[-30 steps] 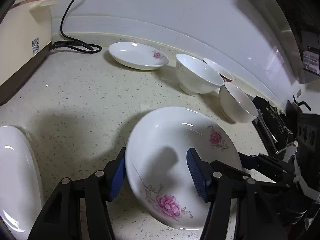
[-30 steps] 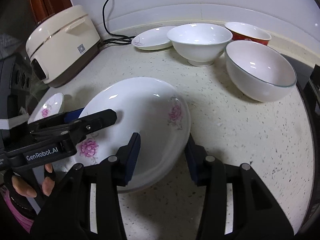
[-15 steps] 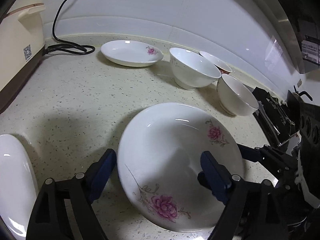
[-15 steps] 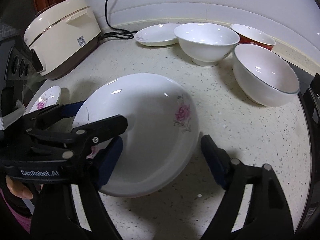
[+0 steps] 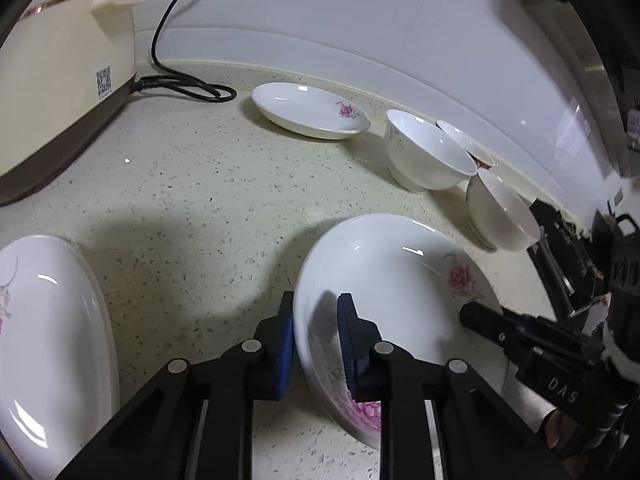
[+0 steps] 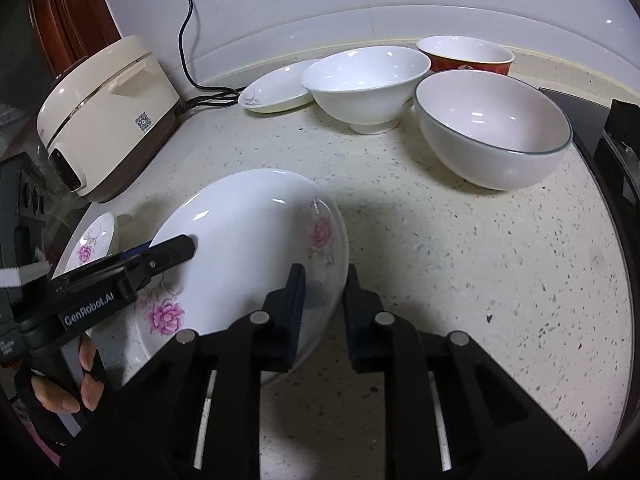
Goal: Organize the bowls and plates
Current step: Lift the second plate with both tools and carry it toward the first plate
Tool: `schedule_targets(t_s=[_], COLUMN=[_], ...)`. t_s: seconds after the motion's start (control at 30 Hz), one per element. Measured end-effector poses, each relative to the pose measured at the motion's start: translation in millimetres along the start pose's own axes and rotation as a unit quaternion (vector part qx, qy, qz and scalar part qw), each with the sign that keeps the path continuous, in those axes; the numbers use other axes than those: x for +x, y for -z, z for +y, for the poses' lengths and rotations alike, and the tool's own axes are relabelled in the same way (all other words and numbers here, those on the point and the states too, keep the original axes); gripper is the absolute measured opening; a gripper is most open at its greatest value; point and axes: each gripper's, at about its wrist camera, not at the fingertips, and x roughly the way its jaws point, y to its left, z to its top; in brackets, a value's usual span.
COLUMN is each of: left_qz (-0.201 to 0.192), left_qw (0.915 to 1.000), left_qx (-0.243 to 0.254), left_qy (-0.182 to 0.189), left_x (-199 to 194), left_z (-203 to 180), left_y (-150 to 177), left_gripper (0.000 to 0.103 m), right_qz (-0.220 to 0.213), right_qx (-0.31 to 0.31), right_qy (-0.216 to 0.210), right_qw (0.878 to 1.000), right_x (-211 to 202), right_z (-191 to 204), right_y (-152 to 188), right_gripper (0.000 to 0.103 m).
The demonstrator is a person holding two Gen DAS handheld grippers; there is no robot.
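A large white plate with pink flowers (image 5: 400,280) (image 6: 248,240) is on the speckled counter, between both grippers. My left gripper (image 5: 316,332) is shut on its left rim. My right gripper (image 6: 324,292) is shut on its right rim. A second flowered plate (image 5: 48,320) (image 6: 90,244) lies at the left. A third flowered plate (image 5: 308,110) (image 6: 272,88) lies at the back. A white footed bowl (image 5: 424,156) (image 6: 364,84), a green-rimmed white bowl (image 5: 500,212) (image 6: 492,128) and a red bowl (image 6: 464,56) (image 5: 464,144) stand at the back right.
A cream rice cooker (image 5: 52,80) (image 6: 100,116) stands at the back left with its black cord (image 5: 180,84) on the counter. A dark stove edge (image 6: 616,152) borders the counter on the right. The white wall runs behind the dishes.
Both grippers were open around the large plate half a second ago. Both have since closed onto its opposite rims. The plate has shifted right in the left wrist view.
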Motion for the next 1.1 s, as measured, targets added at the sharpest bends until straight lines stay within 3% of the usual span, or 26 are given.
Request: schedule_targets(t_s=[0.17, 0.3, 0.37, 0.47, 0.53, 0.6, 0.87, 1.1], left_qz=[0.003, 0.005, 0.005, 0.003, 0.003, 0.003, -0.058, -0.075], left_qw=[0.9999, 0.9994, 0.9989, 0.9995, 0.9998, 0.9997, 0.9982, 0.9969], left_qx=[0.015, 0.034, 0.042, 0.030, 0.017, 0.001, 0.010, -0.010], left_qy=[0.001, -0.010, -0.019, -0.013, 0.005, 0.024, 0.011, 0.019], left_x=[-4, -3, -3, -6, -9, -11, -37, -48], left_z=[-5, -12, -15, -11, -5, 1, -8, 0], left_y=[6, 7, 8, 11, 13, 14, 20, 26], left_gripper=[0.023, 0.035, 0.036, 0.028, 0.018, 0.016, 0.014, 0.014], right_qz=[0.002, 0.000, 0.000, -0.001, -0.005, -0.006, -0.039, -0.046], right_qx=[0.025, 0.022, 0.023, 0.023, 0.032, 0.036, 0.030, 0.029], right_qy=[-0.017, -0.013, -0.014, -0.009, -0.001, -0.003, -0.029, -0.029], right_qw=[1.000, 1.000, 1.000, 1.000, 0.999, 0.999, 0.998, 0.998], right_x=[0, -2, -2, -3, -4, -5, -19, -26], right_z=[-9, -8, -8, -9, -11, -13, -11, -2], right_y=[-1, 0, 0, 0, 0, 0, 4, 10], right_gripper=[0.018, 0.018, 0.018, 0.018, 0.018, 0.018, 0.017, 0.017])
